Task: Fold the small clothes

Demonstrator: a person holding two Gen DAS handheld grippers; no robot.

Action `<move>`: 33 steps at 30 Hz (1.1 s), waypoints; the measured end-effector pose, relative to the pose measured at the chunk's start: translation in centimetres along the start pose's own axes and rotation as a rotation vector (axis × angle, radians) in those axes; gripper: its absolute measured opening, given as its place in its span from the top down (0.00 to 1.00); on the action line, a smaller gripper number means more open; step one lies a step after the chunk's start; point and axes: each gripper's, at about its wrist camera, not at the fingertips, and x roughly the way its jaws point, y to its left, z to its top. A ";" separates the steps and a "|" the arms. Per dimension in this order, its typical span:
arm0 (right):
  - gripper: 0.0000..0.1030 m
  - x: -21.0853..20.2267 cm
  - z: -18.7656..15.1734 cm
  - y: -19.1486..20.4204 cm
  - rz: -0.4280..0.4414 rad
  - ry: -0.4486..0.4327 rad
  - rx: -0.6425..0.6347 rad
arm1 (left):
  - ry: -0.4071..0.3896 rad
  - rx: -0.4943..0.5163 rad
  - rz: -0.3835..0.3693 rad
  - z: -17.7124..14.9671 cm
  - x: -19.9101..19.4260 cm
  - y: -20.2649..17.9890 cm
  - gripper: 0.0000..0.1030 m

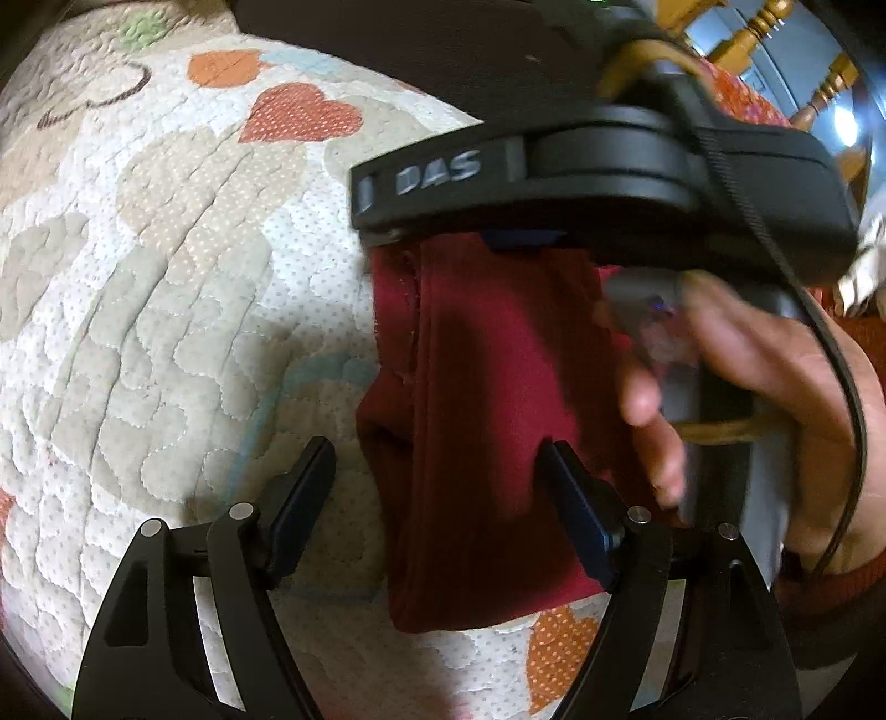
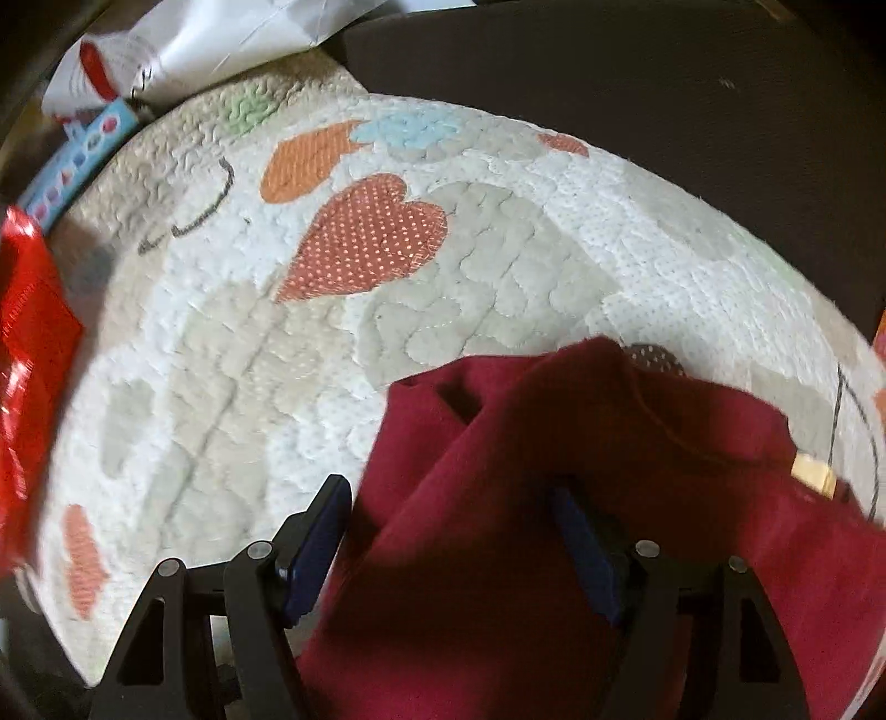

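Fingers of the left gripper (image 1: 437, 498) stand wide apart, low in the left wrist frame; nothing pinched between them. One dark red garment (image 1: 487, 421) lies on the quilt (image 1: 166, 288), running from centre frame down to lower centre, passing between and beyond the two fingers. Right-hand finger pad (image 1: 576, 515) overlaps the cloth; whether it touches cannot be told.

Upper right of the same frame: the right gripper (image 1: 603, 183), black body, blurred, hanging over the top end of the garment. Its fingers are hidden under the body there. One hand (image 1: 775, 387) wraps its handle at right centre.

Right wrist frame: right gripper (image 2: 451, 548) fingers also wide apart. Garment (image 2: 554, 498) fills lower centre to lower right, bunched in folds, draped across the gap; it covers part of the right-hand finger. No pinch visible. One small tan tag (image 2: 811, 471) shows on the cloth at right.

Quilt count, right wrist frame: patterned with hearts, one large dotted red heart (image 2: 365, 238) upper centre. Upper left: one white bag (image 2: 221, 39), one blue patterned strip (image 2: 77, 160). Left edge: one shiny red packet (image 2: 27, 376).
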 end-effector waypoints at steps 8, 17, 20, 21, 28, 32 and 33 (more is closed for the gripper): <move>0.74 -2.4 -1.6 -2.0 0.115 -0.136 0.013 | -0.006 0.064 0.047 -0.2 0.6 -1.2 0.21; 0.86 -7.3 -3.3 -4.4 0.257 -0.242 0.111 | 0.002 0.052 0.058 0.2 0.3 -1.7 0.40; 0.86 -8.9 -4.2 -5.2 0.267 -0.281 0.134 | -0.021 0.056 0.086 0.3 -0.3 -2.4 0.46; 0.86 -9.3 -4.5 -5.4 0.269 -0.293 0.140 | -0.026 0.060 0.090 0.4 -0.5 -2.7 0.48; 0.87 -12.9 -6.2 -8.1 0.272 -0.347 0.160 | -0.067 0.067 0.058 1.1 -3.0 -5.6 0.59; 0.87 -15.9 -7.7 -11.3 0.263 -0.397 0.191 | -0.101 0.136 -0.013 1.1 -4.5 -9.8 0.59; 0.87 -16.7 -8.3 -12.3 0.256 -0.411 0.201 | -0.104 0.157 -0.037 1.0 -4.7 -11.0 0.59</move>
